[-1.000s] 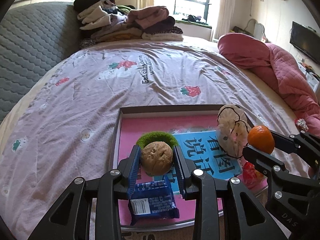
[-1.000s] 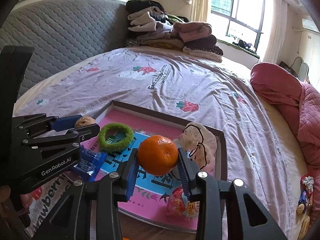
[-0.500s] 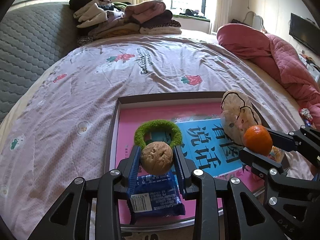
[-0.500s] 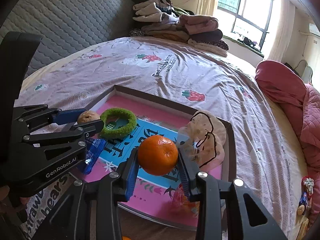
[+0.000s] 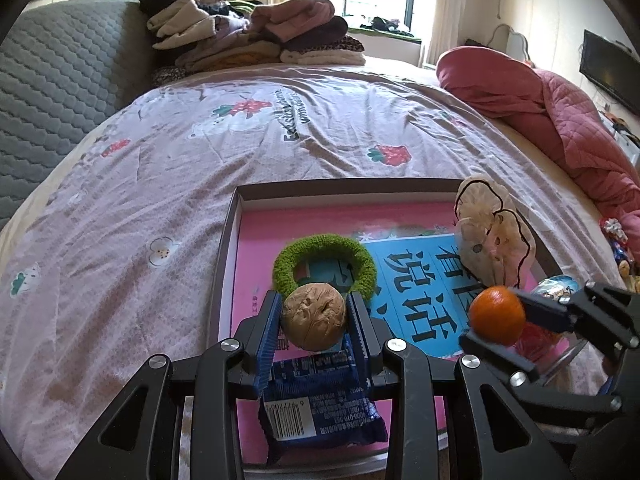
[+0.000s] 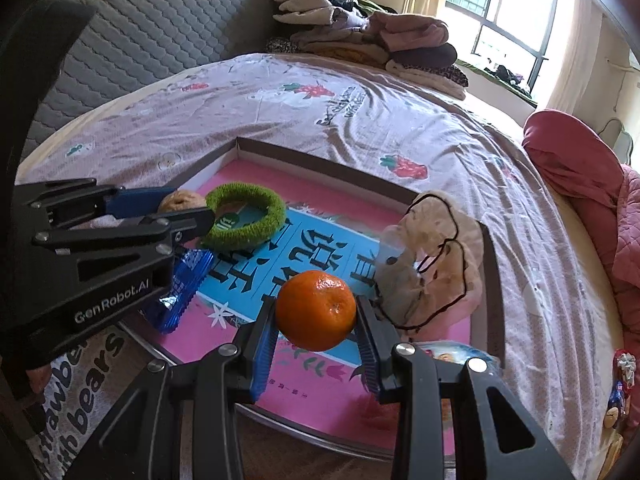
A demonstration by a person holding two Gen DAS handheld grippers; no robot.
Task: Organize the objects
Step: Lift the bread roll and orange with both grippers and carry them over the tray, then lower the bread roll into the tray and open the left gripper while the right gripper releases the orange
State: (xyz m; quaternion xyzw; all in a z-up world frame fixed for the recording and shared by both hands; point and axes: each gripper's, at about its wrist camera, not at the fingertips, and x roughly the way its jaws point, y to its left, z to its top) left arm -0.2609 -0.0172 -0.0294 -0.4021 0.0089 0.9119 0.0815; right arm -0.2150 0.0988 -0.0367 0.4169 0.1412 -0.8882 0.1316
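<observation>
My left gripper (image 5: 314,322) is shut on a brown walnut (image 5: 313,316) and holds it above the near left part of a shallow tray (image 5: 228,236) with a pink and blue picture floor. My right gripper (image 6: 316,314) is shut on an orange tangerine (image 6: 316,310) above the tray's near right part; it also shows in the left wrist view (image 5: 497,315). In the tray lie a green fuzzy ring (image 5: 324,249), a blue snack packet (image 5: 320,404) under the left gripper and a beige cloth pouch (image 5: 490,236).
The tray sits on a bed with a lilac strawberry-print sheet (image 5: 280,136). Folded clothes (image 5: 256,40) are stacked at the far end. A pink quilt (image 5: 560,120) lies at the right. A grey padded headboard (image 5: 48,80) stands at the left. Small wrapped items (image 6: 622,364) lie right of the tray.
Both grippers have risen and tilted down over the tray, still holding the walnut and the tangerine. The green ring now shows whole beyond the walnut.
</observation>
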